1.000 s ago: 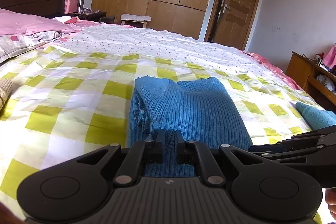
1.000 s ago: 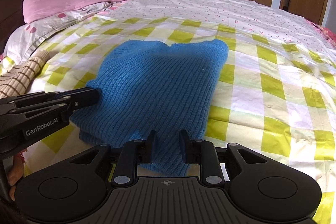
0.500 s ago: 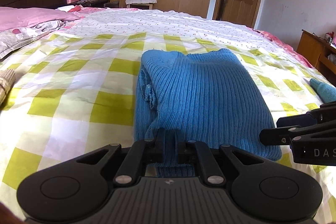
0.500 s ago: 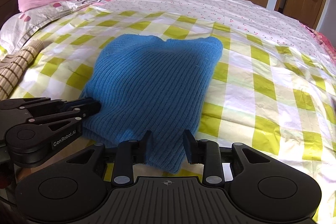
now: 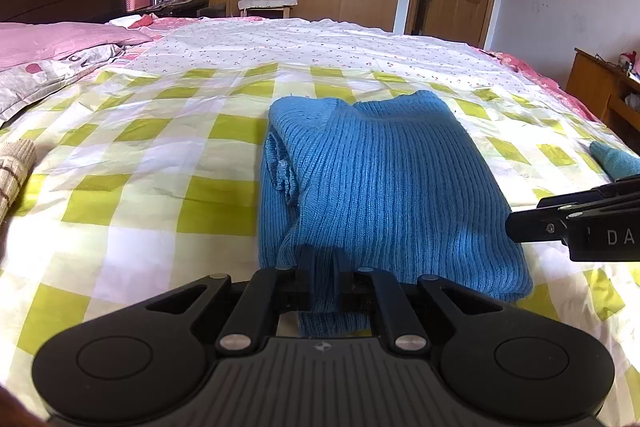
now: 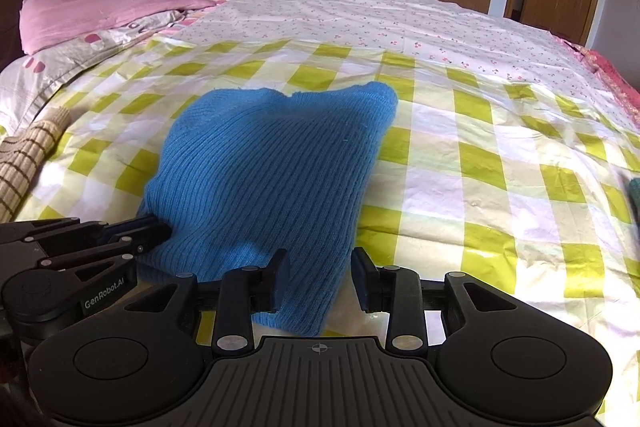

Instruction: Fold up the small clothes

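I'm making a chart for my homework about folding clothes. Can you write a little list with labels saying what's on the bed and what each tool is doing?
garment: blue ribbed knit sweater, folded, lying flat
surface: bed with yellow-and-white checked sheet
left tool: shut on the sweater's near edge
right tool: open, the sweater's near corner between its fingers, not pinched
left of sweater: beige striped rolled cloth at the bed's edge
head of bed: pink pillow
right edge: a teal cloth, only partly seen
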